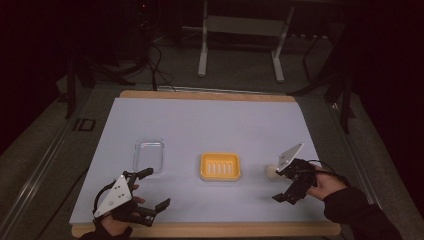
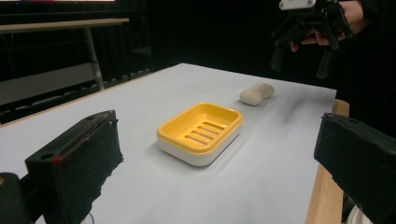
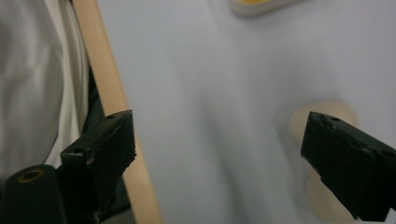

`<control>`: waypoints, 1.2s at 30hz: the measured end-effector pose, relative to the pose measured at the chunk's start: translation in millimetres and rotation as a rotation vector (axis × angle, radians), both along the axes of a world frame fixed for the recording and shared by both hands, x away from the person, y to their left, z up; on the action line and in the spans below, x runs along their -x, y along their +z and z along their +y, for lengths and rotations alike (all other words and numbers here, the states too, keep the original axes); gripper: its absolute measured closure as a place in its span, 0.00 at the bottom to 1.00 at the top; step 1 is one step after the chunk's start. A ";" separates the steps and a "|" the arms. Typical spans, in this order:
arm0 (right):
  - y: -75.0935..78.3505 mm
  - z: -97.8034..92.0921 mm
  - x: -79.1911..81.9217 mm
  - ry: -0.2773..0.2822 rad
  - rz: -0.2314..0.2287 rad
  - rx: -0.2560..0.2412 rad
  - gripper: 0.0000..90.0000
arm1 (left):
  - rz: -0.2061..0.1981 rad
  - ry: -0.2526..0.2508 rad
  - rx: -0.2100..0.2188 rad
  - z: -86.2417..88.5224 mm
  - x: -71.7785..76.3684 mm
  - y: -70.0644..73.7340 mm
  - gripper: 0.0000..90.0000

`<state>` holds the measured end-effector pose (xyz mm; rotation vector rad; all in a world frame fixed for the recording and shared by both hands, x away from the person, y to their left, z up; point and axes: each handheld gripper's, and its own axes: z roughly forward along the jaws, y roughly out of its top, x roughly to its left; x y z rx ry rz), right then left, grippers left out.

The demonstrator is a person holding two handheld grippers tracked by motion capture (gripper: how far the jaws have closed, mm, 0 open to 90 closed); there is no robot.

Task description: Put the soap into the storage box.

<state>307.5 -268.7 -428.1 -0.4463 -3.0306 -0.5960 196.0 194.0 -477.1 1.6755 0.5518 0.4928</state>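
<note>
— Near the counter's [image 1: 210, 125] right edge, at about four o'clock from the soap dish [image 1: 220, 166], sits the soap [image 1: 271, 172]. How should the right tongs [image 1: 286, 191] take it?

— By my reading the soap goes into the dish, so bring the tongs down square over the bar and close across its narrow waist, gently, since it looks smooth and may slip.

— How do those tongs stand?

— Spread wide and holding nothing. In the right gripper view the soap [image 3: 322, 154] lies partly behind one pad, but I cannot tell if it touches.

— And the left tongs [image 1: 156, 191]?

— Wide open and empty too, low near the front edge at seven o'clock from the dish, with a clear lid [image 1: 149, 153] just beyond them. From there the dish [image 2: 201, 133] lies ahead and the soap [image 2: 257, 94] beyond it.
</note>
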 end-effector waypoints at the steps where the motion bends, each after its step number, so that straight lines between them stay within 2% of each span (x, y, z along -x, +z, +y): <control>1: -1.2 0.7 0.5 0.003 0.014 0.027 0.11 | -0.001 0.001 0.001 0.1 0.0 0.0 0.01; 5: -7.2 2.8 0.0 0.017 0.064 0.095 0.11 | 0.001 -0.001 -0.001 -0.1 -0.2 -0.2 0.01; 11: -9.4 2.3 -2.4 0.018 0.069 0.161 0.11 | 0.003 -0.003 -0.007 -0.9 -0.6 -0.6 0.01; 13: -8.8 0.9 -4.4 0.016 0.089 0.182 0.14 | 0.004 -0.003 -0.006 -0.7 -0.9 -0.5 0.01; 16: -8.5 -0.5 -6.3 0.015 0.091 0.220 0.14 | 0.005 -0.001 -0.005 -0.4 -0.7 -0.5 0.01; 21: -9.1 -1.9 -8.4 0.018 0.125 0.265 0.14 | 0.007 -0.002 -0.005 -0.6 -0.9 -0.8 0.01; 24: -10.7 -2.5 -10.0 0.010 0.179 0.306 0.14 | 0.013 -0.004 0.002 -0.4 -1.4 -0.7 0.01; 25: -11.7 -3.0 -10.5 0.012 0.184 0.325 0.14 | 0.013 -0.004 0.002 -0.4 -1.3 -0.7 0.01; 27: -13.9 -4.4 -12.0 0.012 0.181 0.360 0.14 | 0.012 -0.003 0.000 -0.3 -1.1 -0.7 0.01; 32: -13.3 -10.4 -19.1 -0.006 0.186 0.368 0.14 | 0.013 -0.003 -0.003 -0.4 -0.9 -0.9 0.01; 35: -11.7 -12.1 -20.1 0.008 0.162 0.377 0.14 | 0.012 -0.003 -0.006 -0.5 -0.8 -1.0 0.01; 36: -10.3 -14.2 -18.6 0.049 0.107 0.401 0.14 | 0.013 -0.005 -0.002 -0.4 -0.6 -1.0 0.01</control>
